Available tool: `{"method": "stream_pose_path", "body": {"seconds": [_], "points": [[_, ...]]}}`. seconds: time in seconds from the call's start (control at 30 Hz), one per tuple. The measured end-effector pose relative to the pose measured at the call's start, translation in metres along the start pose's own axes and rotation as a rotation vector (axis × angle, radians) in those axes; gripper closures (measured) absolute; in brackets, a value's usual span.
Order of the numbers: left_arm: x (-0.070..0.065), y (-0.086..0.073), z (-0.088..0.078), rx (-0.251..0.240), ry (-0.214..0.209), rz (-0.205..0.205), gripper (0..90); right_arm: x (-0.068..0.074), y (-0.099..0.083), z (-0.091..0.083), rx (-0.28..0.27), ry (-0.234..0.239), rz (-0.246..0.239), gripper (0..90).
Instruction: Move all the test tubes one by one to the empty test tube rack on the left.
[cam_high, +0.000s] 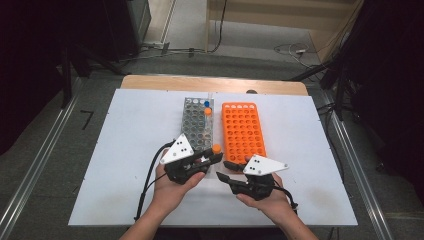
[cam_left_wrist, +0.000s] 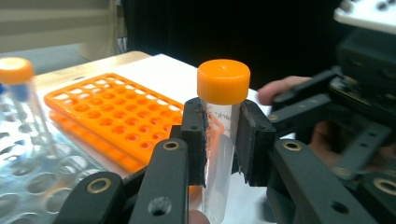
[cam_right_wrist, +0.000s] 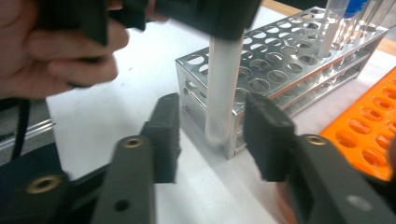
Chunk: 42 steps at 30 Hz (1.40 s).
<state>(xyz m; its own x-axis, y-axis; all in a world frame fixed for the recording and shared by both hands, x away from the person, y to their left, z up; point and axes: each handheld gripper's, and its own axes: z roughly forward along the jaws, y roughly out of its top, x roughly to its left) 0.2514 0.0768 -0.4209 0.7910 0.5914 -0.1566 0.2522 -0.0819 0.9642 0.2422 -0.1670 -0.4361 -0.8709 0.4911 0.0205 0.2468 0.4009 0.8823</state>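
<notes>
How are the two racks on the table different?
The metal rack is shiny silver, and the orange rack is bright plastic. The metal rack has capped tubes standing at its far end, while the orange rack's holes that show are all empty. The metal rack sits on the left, the orange rack on the right. Both are long, full of round holes, and lie side by side.
</notes>
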Motion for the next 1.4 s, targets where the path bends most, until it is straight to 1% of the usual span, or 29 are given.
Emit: {"method": "stream_pose_path", "body": {"seconds": [0.07, 0.1, 0.17, 0.3, 0.37, 0.5, 0.67, 0.8, 0.87, 0.97, 1.1, 1.17, 1.23, 1.3, 1.4], "points": [[0.005, 0.003, -0.001, -0.006, 0.016, -0.002, 75.0, -0.004, -0.004, -0.007, -0.015, 0.007, 0.009, 43.1], [0.007, 0.004, -0.001, -0.007, 0.024, -0.004, 75.0, -0.006, -0.006, -0.011, -0.019, 0.001, 0.011, 39.6], [0.011, 0.006, -0.001, -0.013, 0.033, -0.009, 75.0, -0.011, -0.011, -0.019, -0.031, -0.030, 0.010, 35.0], [0.019, 0.012, -0.001, -0.013, 0.056, -0.004, 75.0, -0.022, -0.021, -0.033, -0.040, -0.075, 0.032, 21.8], [0.023, 0.015, 0.000, -0.019, 0.068, -0.005, 75.0, -0.027, -0.025, -0.039, -0.039, -0.086, 0.053, 15.6], [0.033, 0.020, 0.004, -0.016, 0.092, -0.002, 75.0, -0.036, -0.030, -0.052, -0.056, -0.106, 0.073, 8.1], [0.048, 0.025, 0.006, -0.020, 0.124, -0.008, 75.0, -0.046, -0.039, -0.066, -0.063, -0.129, 0.090, 7.0], [0.060, 0.026, 0.009, -0.021, 0.154, -0.026, 75.0, -0.053, -0.048, -0.076, -0.054, -0.162, 0.101, 7.0], [0.065, 0.026, 0.012, -0.025, 0.161, -0.037, 75.0, -0.057, -0.053, -0.082, -0.052, -0.178, 0.105, 6.9], [0.071, 0.026, 0.016, -0.031, 0.179, -0.039, 75.0, -0.062, -0.060, -0.089, -0.044, -0.195, 0.116, 5.9], [0.077, 0.025, 0.025, -0.043, 0.202, -0.038, 75.0, -0.068, -0.069, -0.098, -0.037, -0.212, 0.138, 5.9], [0.079, 0.023, 0.029, -0.047, 0.216, -0.031, 75.0, -0.072, -0.072, -0.101, -0.034, -0.223, 0.141, 5.8], [0.080, 0.022, 0.034, -0.051, 0.232, -0.027, 74.9, -0.075, -0.075, -0.103, -0.034, -0.232, 0.153, 5.8], [0.080, 0.020, 0.038, -0.050, 0.247, -0.020, 75.0, -0.077, -0.076, -0.104, -0.036, -0.230, 0.159, 5.8], [0.081, 0.018, 0.043, -0.047, 0.282, -0.002, 74.9, -0.077, -0.077, -0.104, -0.035, -0.230, 0.166, 5.8]]}}
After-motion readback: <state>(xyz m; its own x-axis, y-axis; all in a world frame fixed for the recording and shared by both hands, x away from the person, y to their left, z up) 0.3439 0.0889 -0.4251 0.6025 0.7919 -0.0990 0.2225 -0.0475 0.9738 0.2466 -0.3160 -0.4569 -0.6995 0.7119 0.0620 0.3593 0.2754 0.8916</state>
